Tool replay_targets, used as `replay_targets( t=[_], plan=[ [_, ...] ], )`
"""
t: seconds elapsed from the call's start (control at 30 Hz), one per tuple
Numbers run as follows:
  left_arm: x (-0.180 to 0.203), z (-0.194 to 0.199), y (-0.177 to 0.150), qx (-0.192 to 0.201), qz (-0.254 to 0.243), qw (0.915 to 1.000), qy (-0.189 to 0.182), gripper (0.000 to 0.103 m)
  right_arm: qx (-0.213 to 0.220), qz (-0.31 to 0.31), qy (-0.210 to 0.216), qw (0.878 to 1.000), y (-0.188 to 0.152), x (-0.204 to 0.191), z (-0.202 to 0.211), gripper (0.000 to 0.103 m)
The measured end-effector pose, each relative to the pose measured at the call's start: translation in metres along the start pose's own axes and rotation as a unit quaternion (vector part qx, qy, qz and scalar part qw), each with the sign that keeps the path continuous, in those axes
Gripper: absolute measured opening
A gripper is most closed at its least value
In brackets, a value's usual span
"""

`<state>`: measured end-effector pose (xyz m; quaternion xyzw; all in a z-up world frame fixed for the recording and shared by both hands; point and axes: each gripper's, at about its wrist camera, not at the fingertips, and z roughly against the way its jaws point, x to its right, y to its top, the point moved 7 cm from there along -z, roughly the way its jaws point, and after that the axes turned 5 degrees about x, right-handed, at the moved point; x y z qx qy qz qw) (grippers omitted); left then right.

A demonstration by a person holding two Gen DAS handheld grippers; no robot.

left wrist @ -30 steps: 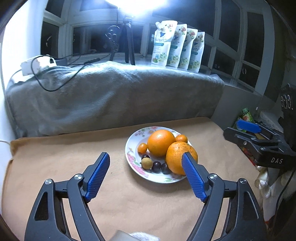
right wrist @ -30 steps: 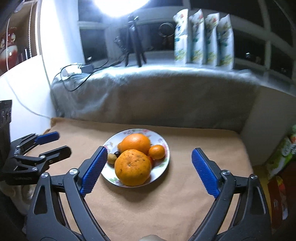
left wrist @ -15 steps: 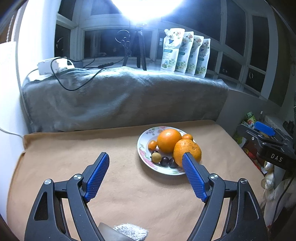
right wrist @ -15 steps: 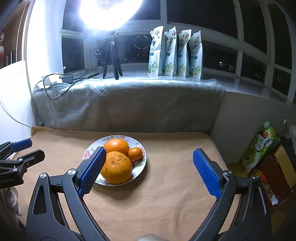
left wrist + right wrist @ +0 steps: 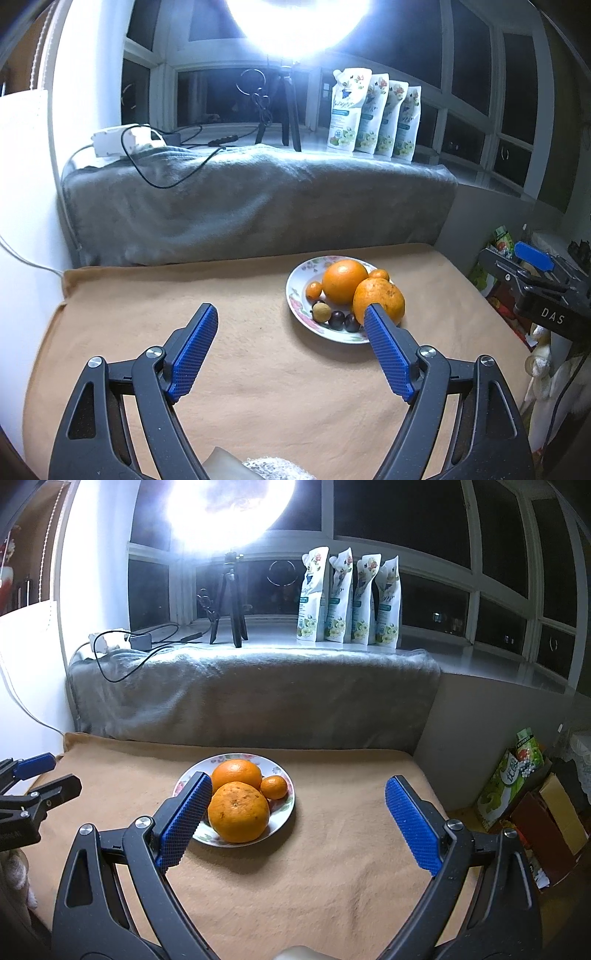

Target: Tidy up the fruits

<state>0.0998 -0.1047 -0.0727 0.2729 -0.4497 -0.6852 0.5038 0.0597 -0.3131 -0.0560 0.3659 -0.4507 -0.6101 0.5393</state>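
Note:
A flowered plate (image 5: 295, 295) (image 5: 286, 812) on the tan cloth holds two large oranges (image 5: 345, 281) (image 5: 238, 811), small mandarins (image 5: 379, 274) (image 5: 274, 787), a small orange fruit (image 5: 314, 290), a brown longan (image 5: 320, 312) and two dark round fruits (image 5: 337, 319). My left gripper (image 5: 290, 319) is open and empty, held above the cloth in front and left of the plate. My right gripper (image 5: 299, 794) is open and empty, in front and right of the plate. Each gripper shows at the edge of the other's view (image 5: 532, 258) (image 5: 35, 768).
A grey blanket (image 5: 258, 199) covers the raised ledge behind the cloth. On the sill stand a tripod (image 5: 284, 107) with a bright lamp, a power strip (image 5: 118, 140) with cables, and several pouches (image 5: 373, 114). Boxes and bags (image 5: 524, 786) lie right of the cloth's edge.
Both grippers have pulled back and up from the plate, which now looks smaller and farther. Both stay open and empty. The fruits have not moved.

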Motion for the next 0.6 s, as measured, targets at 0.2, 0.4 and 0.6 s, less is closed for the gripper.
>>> replay_targets(
  t=[0.2, 0.4, 0.6],
  plan=[
    [-0.0003, 0.0040, -0.0005, 0.003, -0.001, 1.0000, 0.001, 0.082, 0.004, 0.005, 0.002, 1.000, 0.0012, -0.0038, 0.0039, 0.097],
    [-0.0009, 0.0057, -0.0001, 0.004, 0.002, 1.0000, 0.003, 0.082, 0.004, 0.006, 0.003, 1.000, 0.0006, -0.0061, 0.0055, 0.097],
    [-0.0035, 0.0090, 0.0004, 0.006, 0.005, 1.0000, 0.006, 0.082, 0.004, 0.007, 0.001, 1.000, 0.0003, -0.0068, 0.0061, 0.097]
  ],
)
